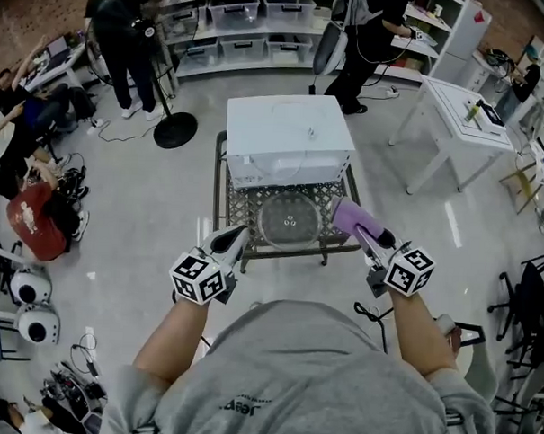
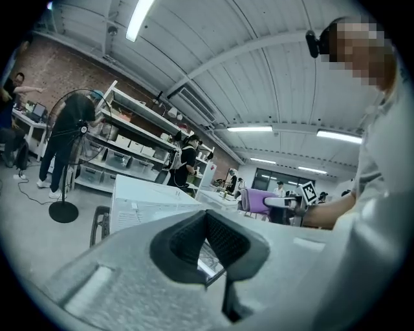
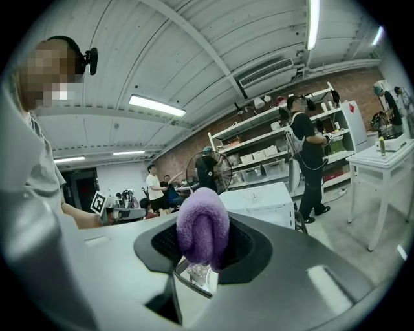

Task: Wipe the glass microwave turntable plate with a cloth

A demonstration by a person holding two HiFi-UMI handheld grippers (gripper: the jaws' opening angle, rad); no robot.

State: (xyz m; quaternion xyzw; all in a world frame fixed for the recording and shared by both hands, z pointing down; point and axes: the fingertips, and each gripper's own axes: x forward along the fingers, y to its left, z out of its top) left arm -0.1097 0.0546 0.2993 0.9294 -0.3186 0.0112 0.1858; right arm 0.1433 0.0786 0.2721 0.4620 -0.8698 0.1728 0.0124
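The round glass turntable plate (image 1: 290, 220) lies flat on the mesh top of a metal cart (image 1: 338, 195), in front of a white microwave (image 1: 289, 136). My right gripper (image 1: 360, 224) is shut on a purple cloth (image 1: 349, 215), held just right of the plate's rim and above the cart. In the right gripper view the cloth (image 3: 202, 226) bulges out between the jaws. My left gripper (image 1: 238, 235) hangs at the cart's front left corner, jaws shut with nothing between them. From the left gripper view (image 2: 207, 218) the microwave (image 2: 149, 200) and the cloth (image 2: 257, 200) are in sight.
A standing fan (image 1: 175, 126) is left of the microwave. A white table (image 1: 461, 107) stands at the right. Shelving with bins (image 1: 253, 26) lines the back, with people standing near it. People sit on the floor at the left (image 1: 33, 219). Cables trail on the floor.
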